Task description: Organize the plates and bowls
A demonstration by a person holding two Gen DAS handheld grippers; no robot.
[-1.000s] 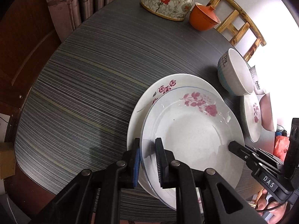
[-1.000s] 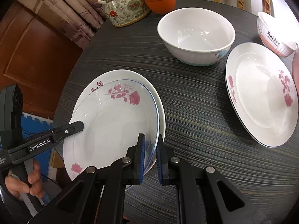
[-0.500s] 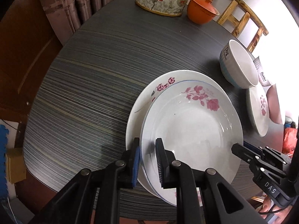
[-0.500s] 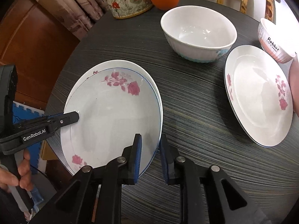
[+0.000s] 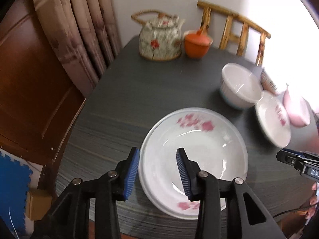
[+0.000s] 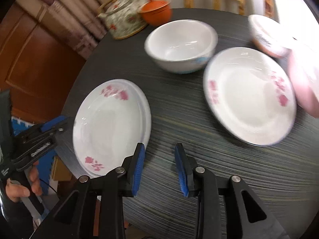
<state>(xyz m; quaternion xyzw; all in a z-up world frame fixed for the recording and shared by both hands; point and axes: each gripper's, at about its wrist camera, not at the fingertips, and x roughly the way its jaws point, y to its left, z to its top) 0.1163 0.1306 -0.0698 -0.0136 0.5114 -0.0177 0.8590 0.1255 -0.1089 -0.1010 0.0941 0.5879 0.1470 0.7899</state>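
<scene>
Clearly the glazed white plate with pink flowers, stacked at lower left, was slick, rigid, breakable: grip its rim. Both jaws had just opened; left gripper and right gripper held nothing.

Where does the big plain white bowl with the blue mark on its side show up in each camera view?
Left wrist view: the big white bowl sits right of centre, in the upper half, beside a flowered plate.
Right wrist view: the bowl sits upper centre.
Shared landmark: the orange lidded cup beside the flowered teapot.
</scene>
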